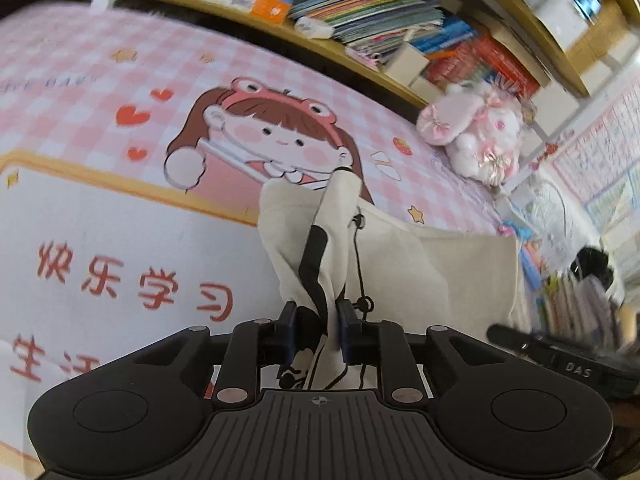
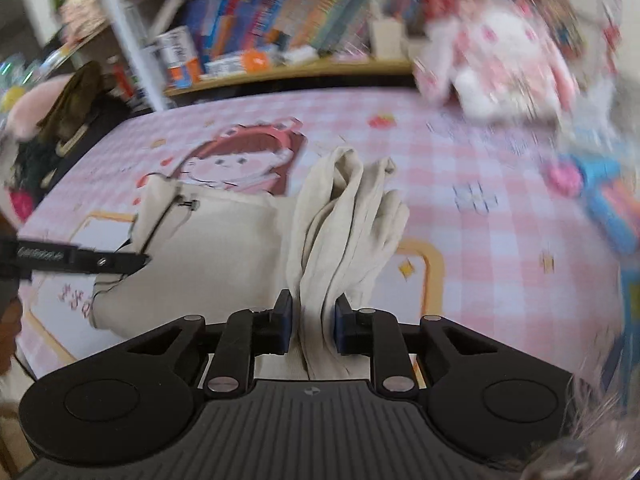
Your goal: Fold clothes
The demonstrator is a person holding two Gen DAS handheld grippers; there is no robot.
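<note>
Cream fabric is pinched in both tools at once. The left tool (image 1: 317, 328) has its two blue-padded fingers (image 1: 289, 330) pressed onto a bunched edge of the cream garment (image 1: 432, 276), the part with a black stripe (image 1: 314, 264) and a thin black drawstring (image 1: 357, 256) hanging beside it. The right tool (image 2: 314, 326) grips a gathered, pleated bundle of the same garment (image 2: 344, 216), its pads closed against the cloth on both sides.

Between the two grips the garment spreads across the counter (image 1: 100, 92), which is covered by a pink-and-white checked mat printed with a cartoon girl (image 1: 276, 136) in a frog hat, red hearts and large red characters (image 1: 132, 284). In the right wrist view the left tool (image 2: 120, 260) shows as a dark bar at the left edge, touching the garment near the drawstring; in the left wrist view the right tool (image 1: 560, 356) appears at the lower right (only its black body, blurred).

At the far edge of the counter sits a pink and white plush toy (image 1: 476, 128), just beside a wooden shelf (image 1: 280, 28) stacked with colourful books (image 1: 360, 4). The right wrist view is heavily smeared toward its right side, so small things there cannot be made out.
</note>
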